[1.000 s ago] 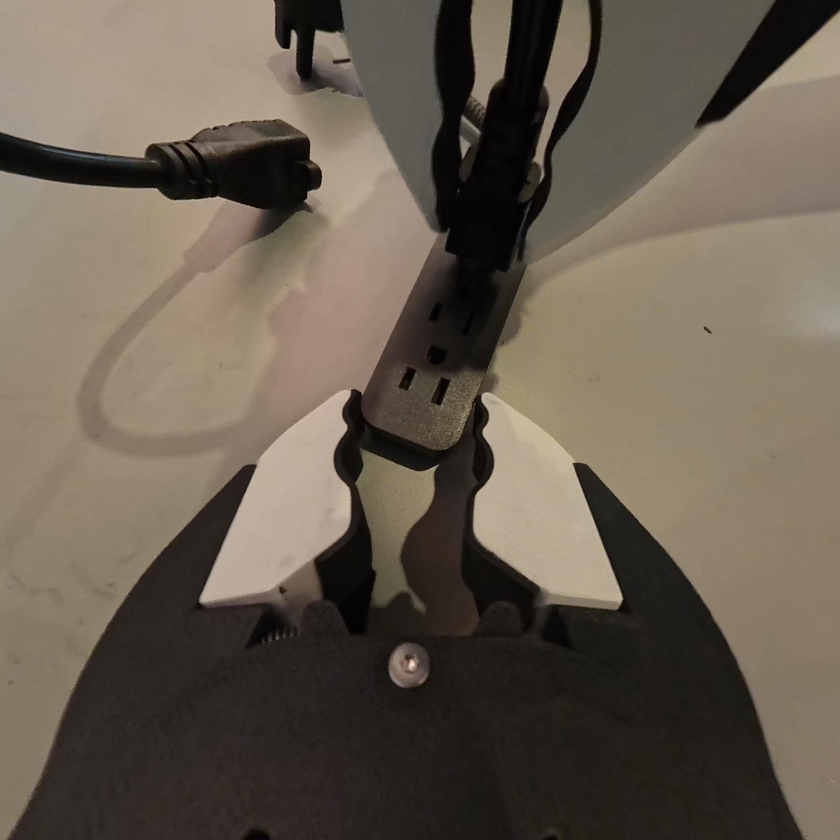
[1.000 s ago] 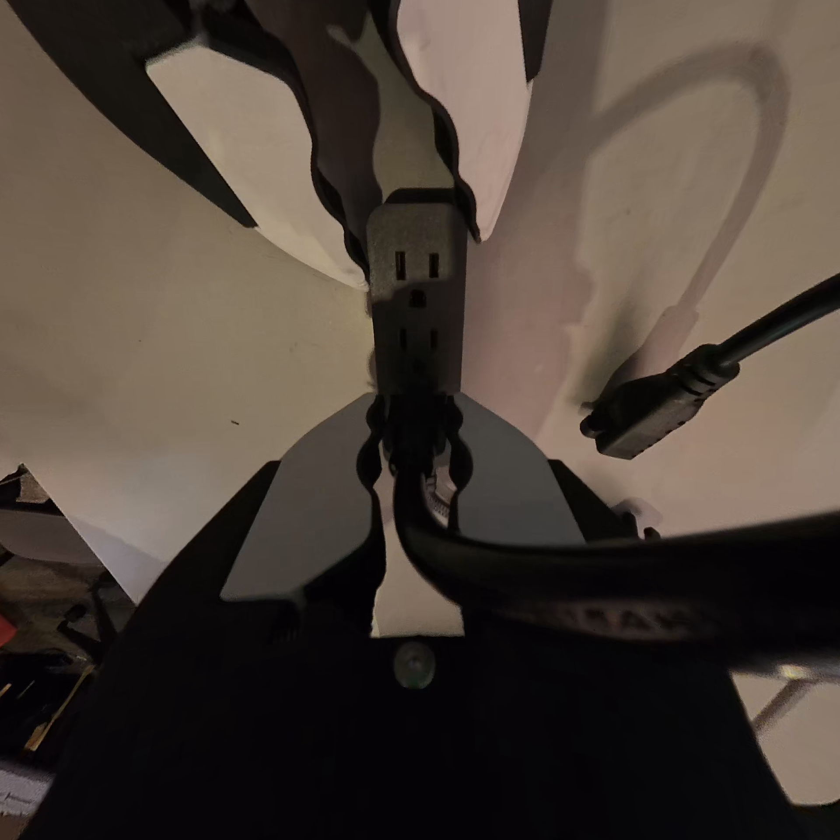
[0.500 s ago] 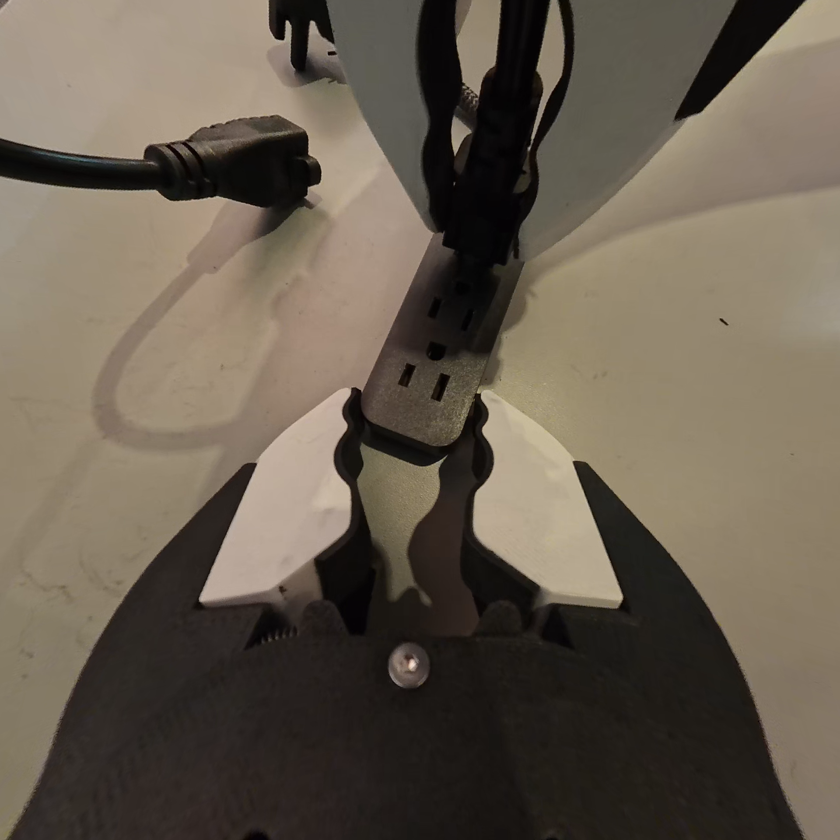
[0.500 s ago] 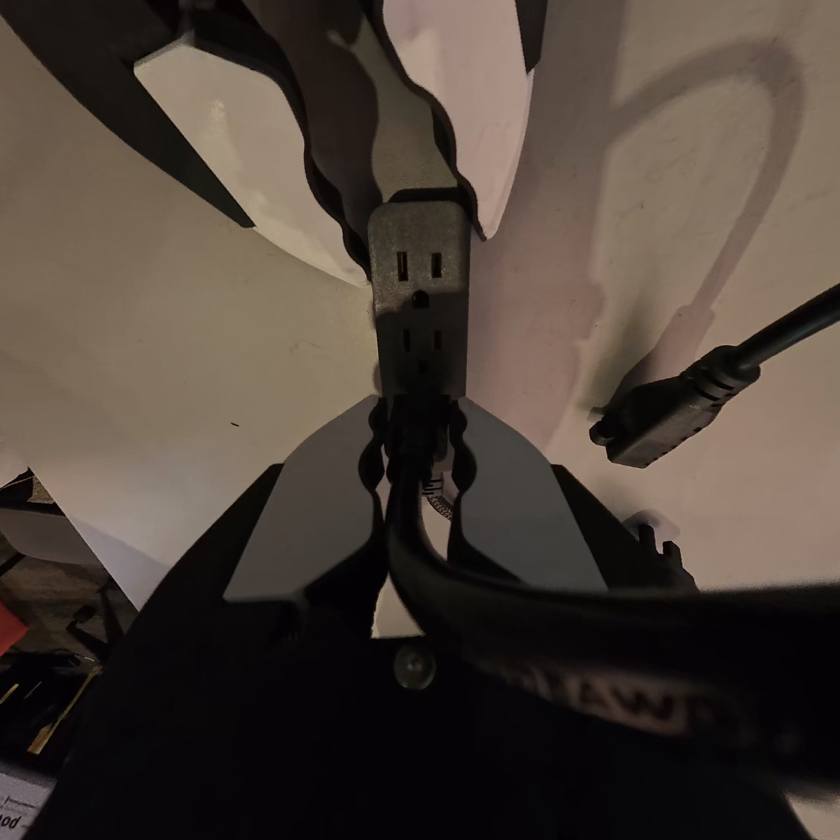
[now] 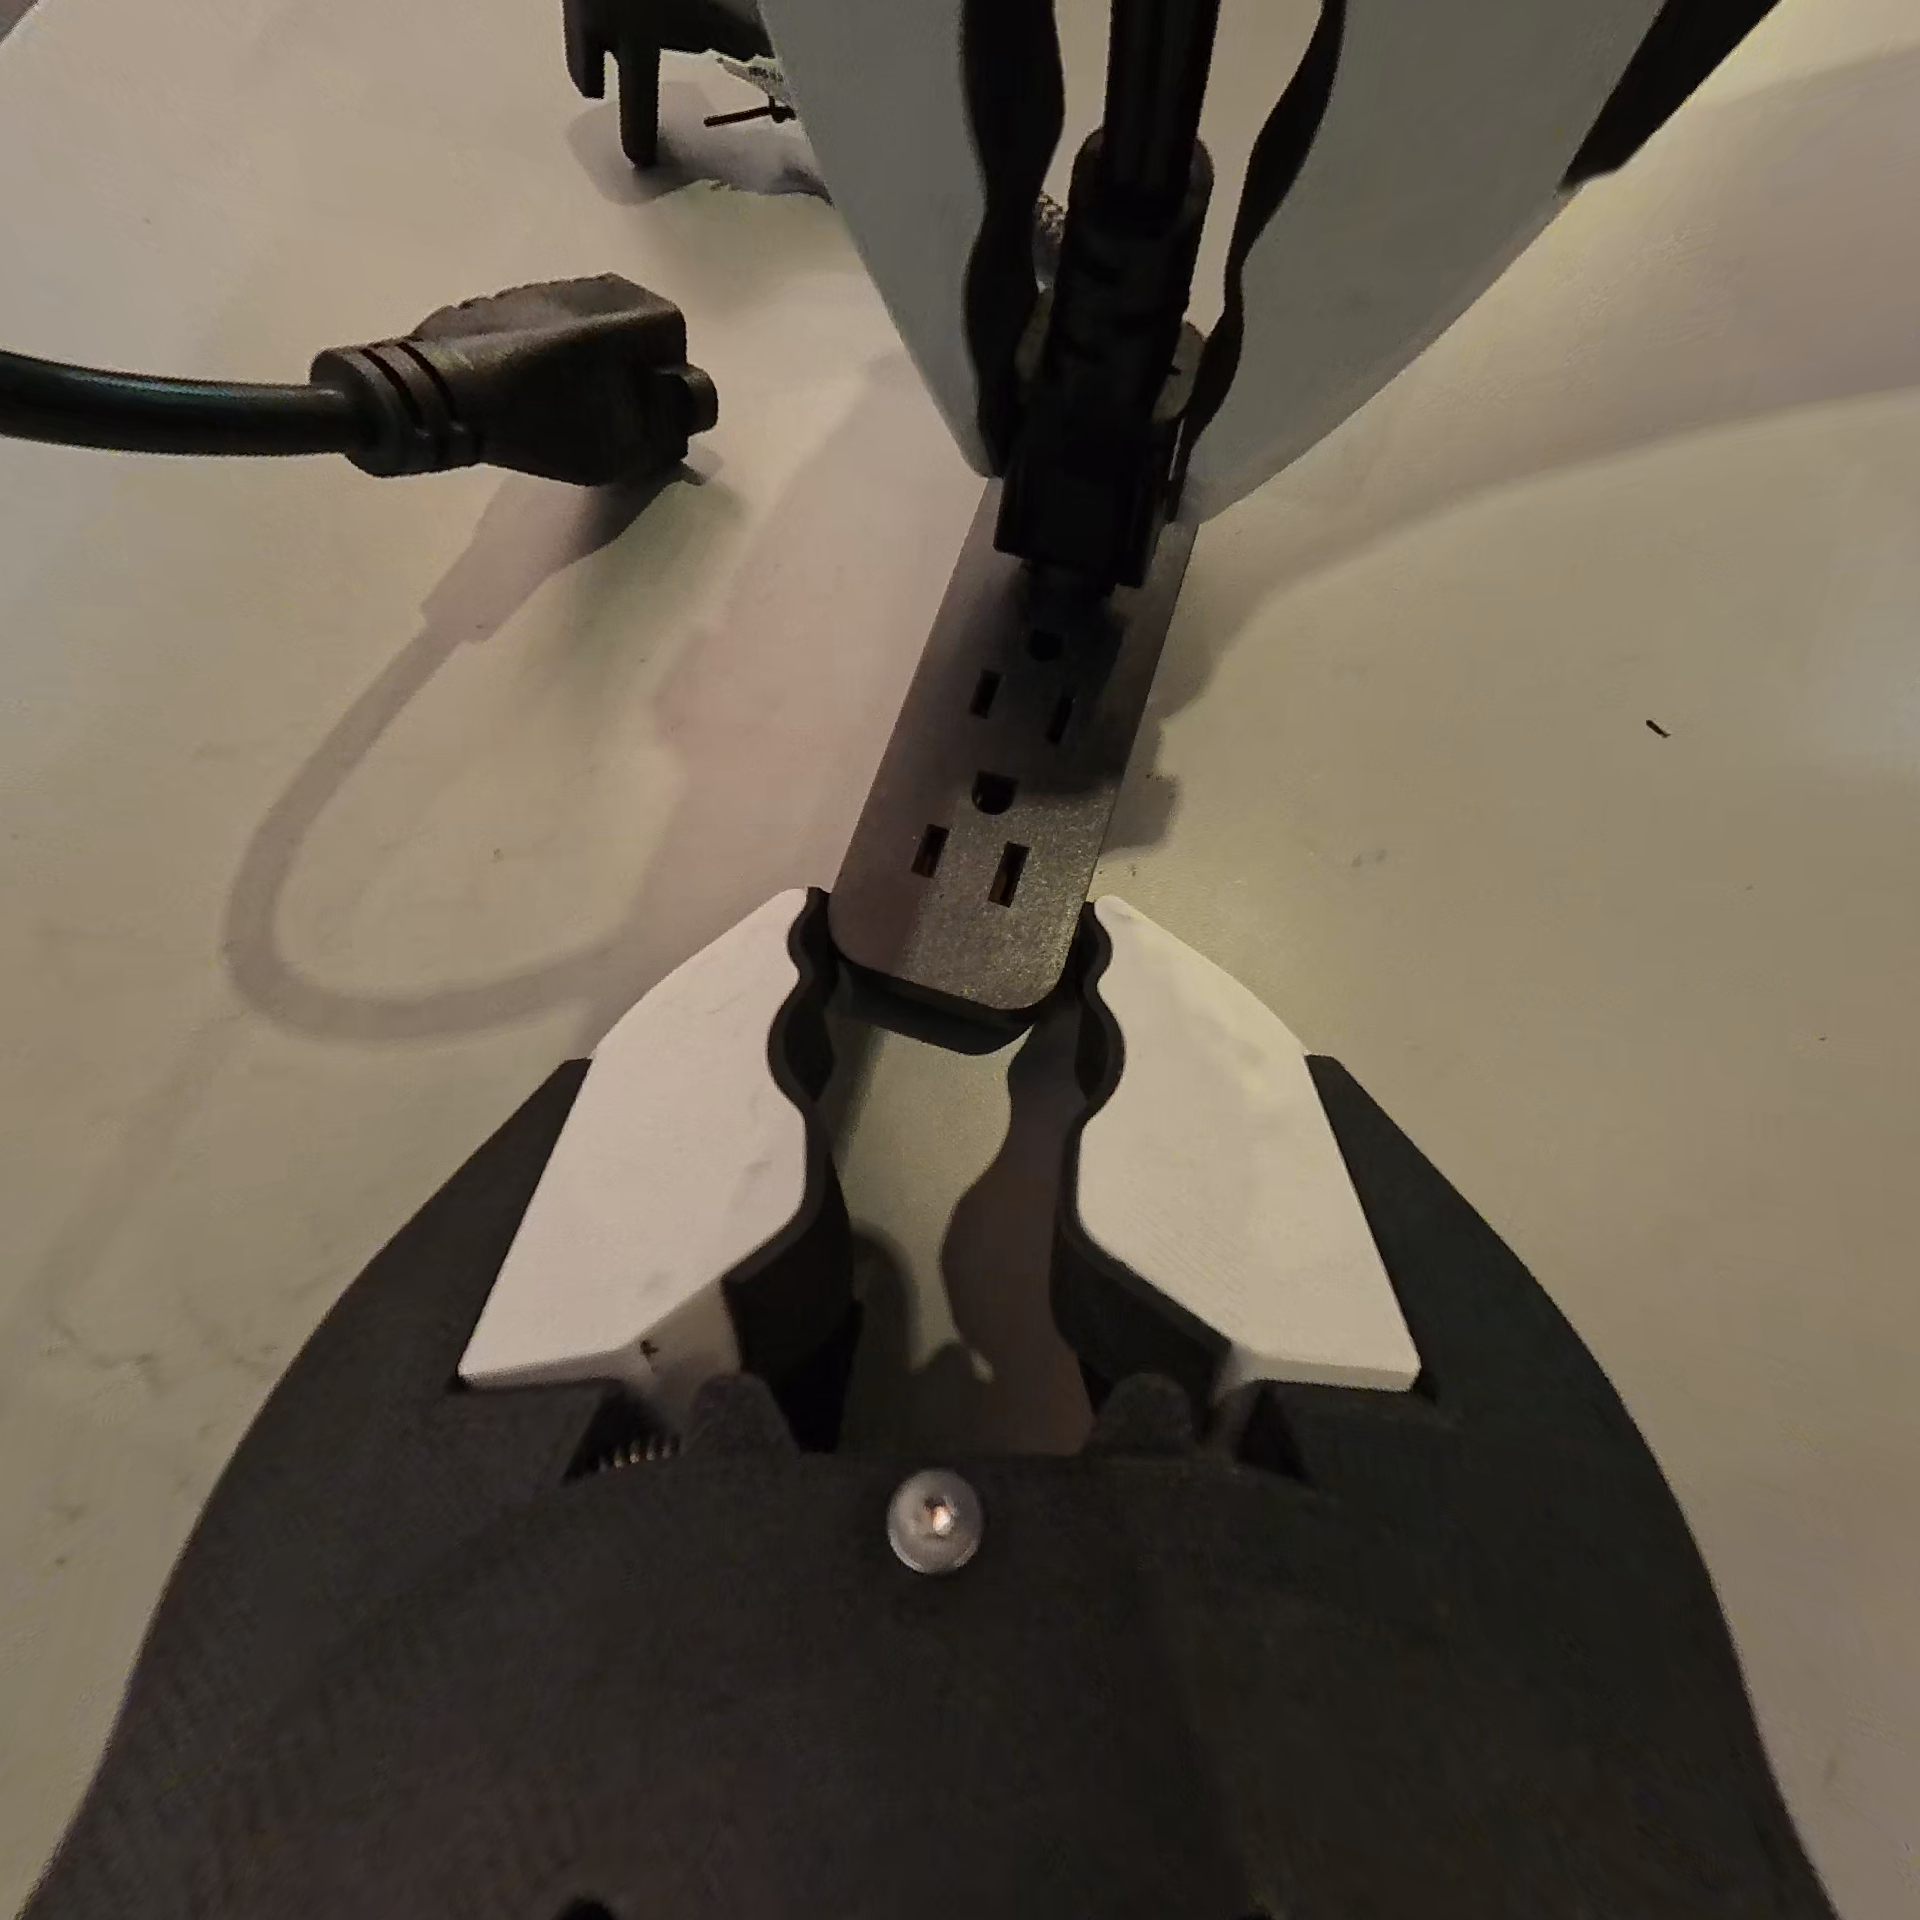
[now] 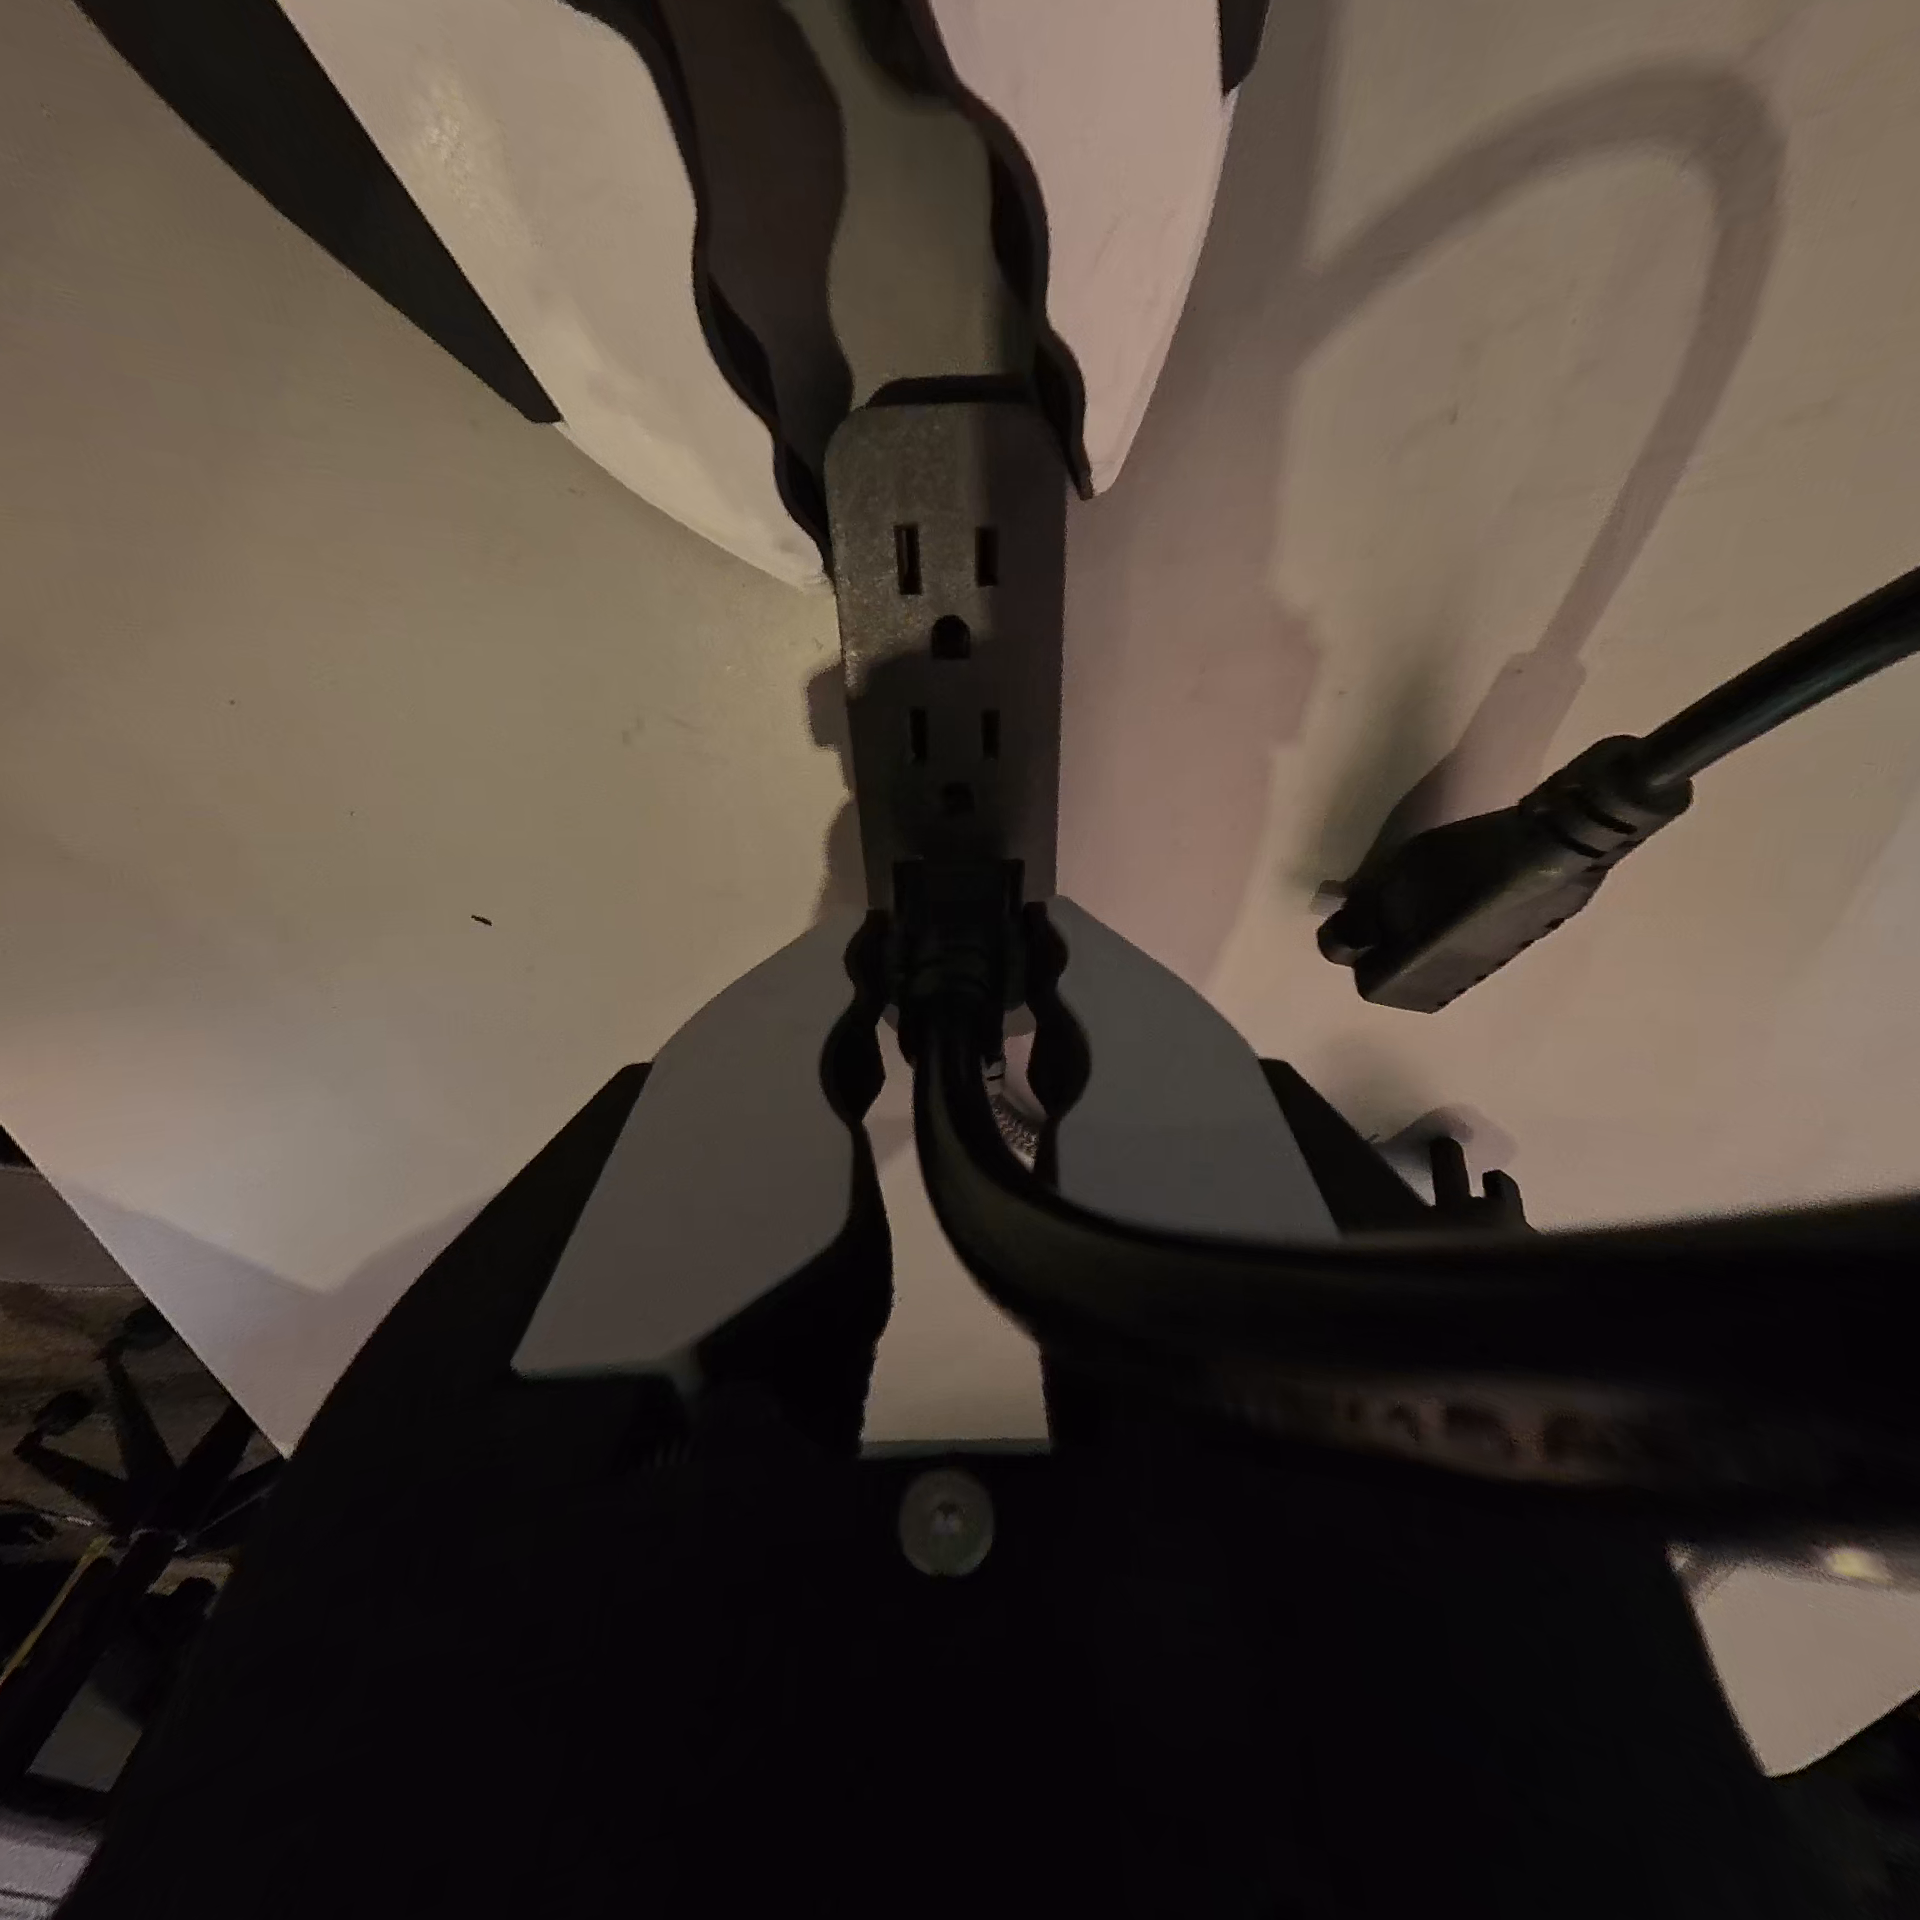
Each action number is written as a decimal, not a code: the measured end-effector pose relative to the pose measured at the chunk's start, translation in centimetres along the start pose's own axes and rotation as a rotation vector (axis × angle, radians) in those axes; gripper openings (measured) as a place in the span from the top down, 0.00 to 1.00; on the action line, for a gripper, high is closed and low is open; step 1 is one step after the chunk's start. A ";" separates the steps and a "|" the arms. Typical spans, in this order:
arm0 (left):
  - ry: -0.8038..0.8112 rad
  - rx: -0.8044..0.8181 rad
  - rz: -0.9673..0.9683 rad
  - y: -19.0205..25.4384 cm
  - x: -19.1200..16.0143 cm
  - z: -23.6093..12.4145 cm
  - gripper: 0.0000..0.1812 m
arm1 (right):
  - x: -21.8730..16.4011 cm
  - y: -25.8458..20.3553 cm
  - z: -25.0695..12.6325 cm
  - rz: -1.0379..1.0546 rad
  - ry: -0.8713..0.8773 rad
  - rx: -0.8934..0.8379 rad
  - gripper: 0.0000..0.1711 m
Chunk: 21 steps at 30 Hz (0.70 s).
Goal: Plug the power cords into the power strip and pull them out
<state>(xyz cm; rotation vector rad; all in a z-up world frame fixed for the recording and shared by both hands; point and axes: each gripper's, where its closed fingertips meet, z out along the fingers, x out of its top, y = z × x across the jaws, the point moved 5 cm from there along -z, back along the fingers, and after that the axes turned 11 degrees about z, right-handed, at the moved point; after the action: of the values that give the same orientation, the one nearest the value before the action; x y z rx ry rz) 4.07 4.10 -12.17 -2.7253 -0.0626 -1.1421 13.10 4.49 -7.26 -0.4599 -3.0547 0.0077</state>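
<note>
A black power strip point(image 5: 997, 831) lies on the pale table, also seen in the right wrist view point(image 6: 951, 623). My left gripper point(image 5: 954, 945) is shut on its near end. My right gripper point(image 6: 951, 935) is shut on a black plug point(image 6: 951, 914) that stands at the strip's third outlet. In the left wrist view this plug point(image 5: 1086, 468) sits between the right gripper's white fingers point(image 5: 914, 260), and a short dark pin shows under its body. Its cord point(image 6: 1351, 1299) loops across the right camera. Two outlets nearer my left gripper are bare.
A second black plug point(image 5: 540, 384) with its cord lies loose on the table left of the strip; it also shows in the right wrist view point(image 6: 1496, 904). Another small dark plug point(image 5: 623, 73) stands at the far edge. The table edge and dark floor clutter point(image 6: 125, 1455) are lower left. The gap from one gripper's tips to the other's is roughly 7 centimeters.
The right gripper and its plug have lifted slightly off the strip, and the cord before the right camera has swung. The left gripper holds the strip still.
</note>
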 end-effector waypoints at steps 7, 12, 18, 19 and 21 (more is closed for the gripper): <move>-0.001 -0.001 -0.001 0.0 0.0 0.0 0.76 | 0.1 0.5 0.3 -0.045 -0.016 0.081 0.85; 0.000 -0.001 0.000 0.0 0.0 0.0 0.76 | -0.3 0.5 0.6 -0.012 0.069 0.106 0.84; 0.000 -0.001 0.000 0.0 0.0 0.0 0.76 | -1.6 0.7 1.1 0.064 0.405 0.167 0.84; 0.000 -0.001 0.000 0.0 0.0 0.0 0.76 | -1.5 0.6 1.1 0.056 0.397 0.136 0.84; 0.000 -0.002 0.000 0.0 0.0 0.0 0.76 | -1.4 0.4 1.5 0.021 0.346 0.064 0.84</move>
<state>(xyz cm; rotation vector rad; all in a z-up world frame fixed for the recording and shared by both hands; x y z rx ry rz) 4.08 4.08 -12.18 -2.7266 -0.0615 -1.1424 14.43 4.44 -8.79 -0.4368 -2.7019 0.0242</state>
